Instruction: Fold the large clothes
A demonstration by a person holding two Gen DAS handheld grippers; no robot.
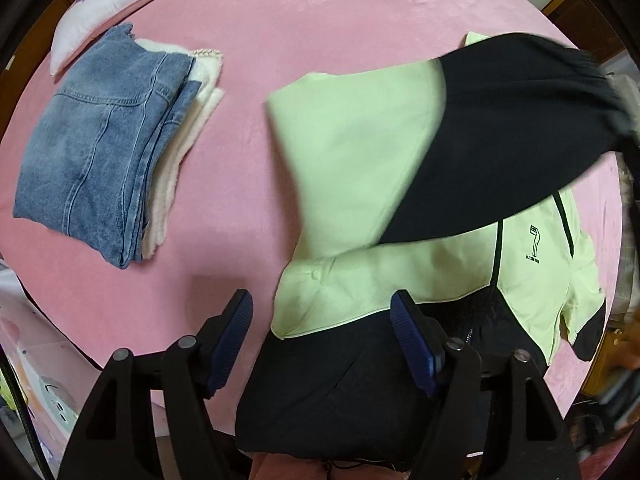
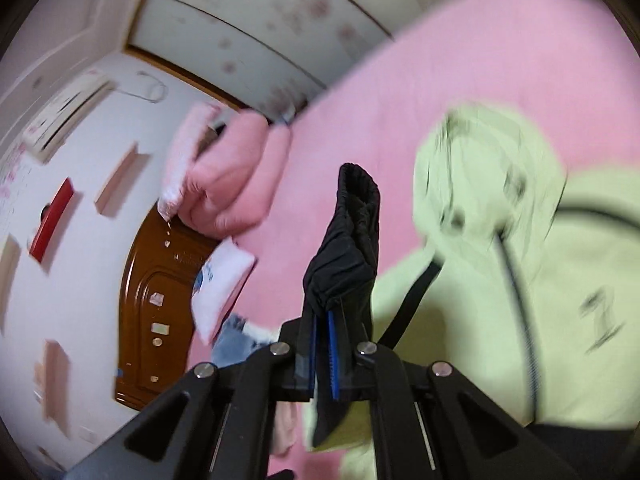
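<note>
A lime-green and black jacket [image 1: 360,152] lies spread on the pink bed [image 1: 280,20]. Its black sleeve [image 1: 500,128] is lifted off the body and stretches to the right edge of the left wrist view. My left gripper [image 1: 322,298] points down over the jacket's near corner with its jaws wide apart; the blue pads [image 1: 412,340] do not press on the cloth. In the right wrist view my right gripper [image 2: 322,316] is shut on the black sleeve [image 2: 352,216] near its cuff, held up above the blurred jacket [image 2: 580,260].
Folded blue jeans [image 1: 100,152] lie on a folded cream garment [image 1: 188,128] at the left of the bed, next to a white pillow [image 1: 104,4]. A rolled pink quilt [image 2: 232,184] and a wooden headboard [image 2: 160,300] stand at the bed's far end.
</note>
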